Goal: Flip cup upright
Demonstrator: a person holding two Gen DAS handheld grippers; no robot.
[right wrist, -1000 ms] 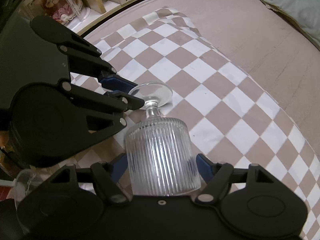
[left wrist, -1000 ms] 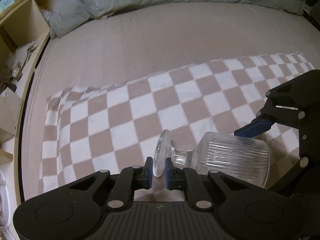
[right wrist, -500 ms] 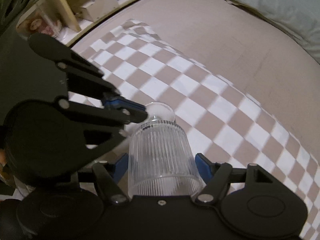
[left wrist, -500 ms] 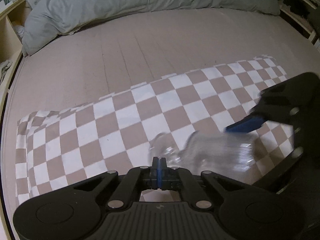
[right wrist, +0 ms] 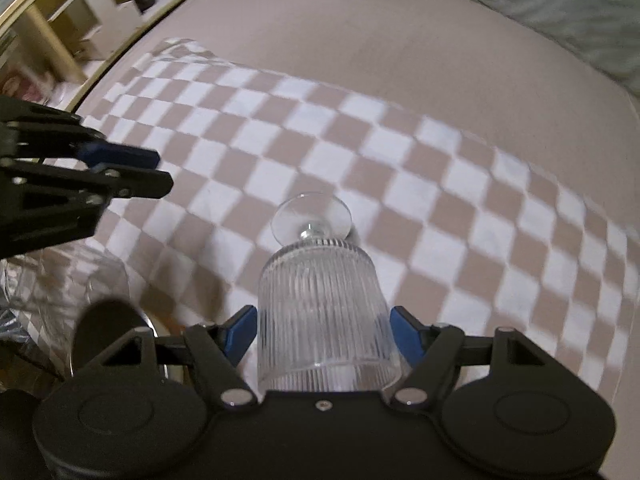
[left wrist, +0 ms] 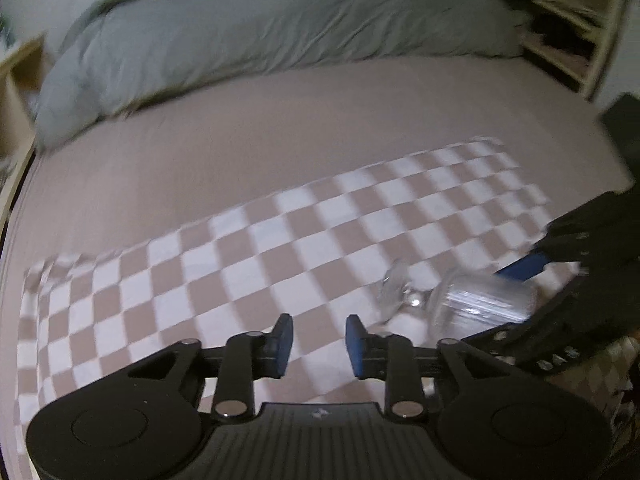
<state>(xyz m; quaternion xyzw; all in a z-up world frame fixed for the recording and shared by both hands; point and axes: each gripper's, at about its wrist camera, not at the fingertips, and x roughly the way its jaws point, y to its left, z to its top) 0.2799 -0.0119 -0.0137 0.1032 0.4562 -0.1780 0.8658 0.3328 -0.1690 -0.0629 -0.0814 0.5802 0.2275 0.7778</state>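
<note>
Since the earlier frames the foot of the cup [right wrist: 320,304] has been released by the left gripper [left wrist: 319,341], which has been drawn away to the cup's side; its jaws are now parted with only the checkered blanket [left wrist: 248,264] seen between them. From the left wrist view the cup [left wrist: 460,300] is seen blurred, lying roughly on its side, to the right of and just beyond the left jaws. The ribbed glass bowl is clamped between the jaws of the right gripper [right wrist: 323,330], with the stem and round foot pointing forward, away from them. The left gripper [right wrist: 120,168] is seen well apart from the foot, off to the left of the right jaws. A grey duvet [left wrist: 280,32] is bunched far ahead on the bed [left wrist: 320,120].
</note>
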